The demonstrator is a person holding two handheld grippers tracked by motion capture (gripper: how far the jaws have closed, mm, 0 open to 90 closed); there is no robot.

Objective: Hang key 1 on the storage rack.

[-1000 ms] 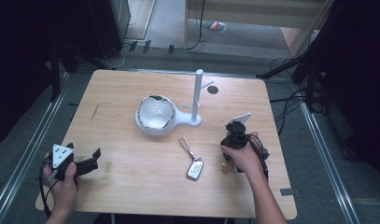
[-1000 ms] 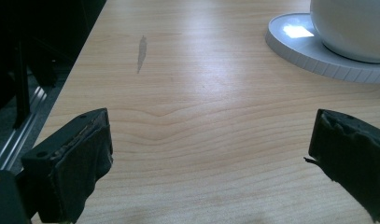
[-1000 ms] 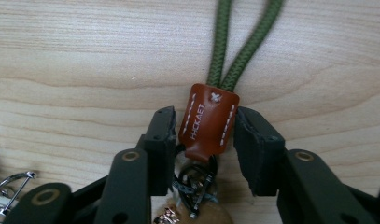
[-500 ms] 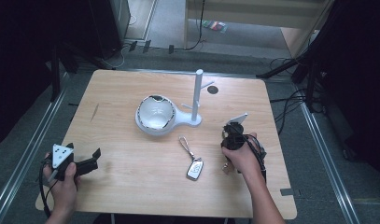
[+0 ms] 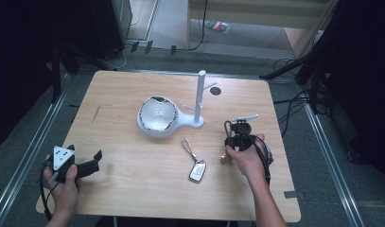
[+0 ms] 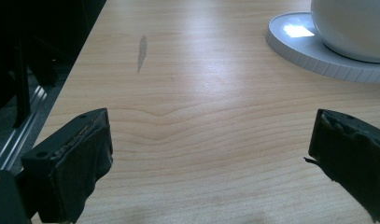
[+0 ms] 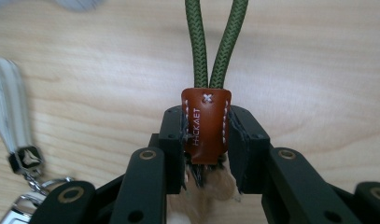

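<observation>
- The keychain [image 7: 206, 123] was pinched at its brown leather tab between the right gripper [image 7: 206, 135] jaws, which had just been closing, near the table's [image 5: 133, 189] right edge.
- It was judged light and limp; the stiff tab was the sound hold.
- The green cord loop [image 7: 215, 42] was made out in the right gripper view.
- The left gripper [image 5: 81, 166] was held spread and empty, with the white stand [image 5: 199, 101] seen in the high view.

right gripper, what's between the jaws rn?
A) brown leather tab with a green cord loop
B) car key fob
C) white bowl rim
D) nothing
A: in the right gripper view the right gripper has both pads pressed on the brown leather tab, the green cord loop running out ahead of it.
</observation>
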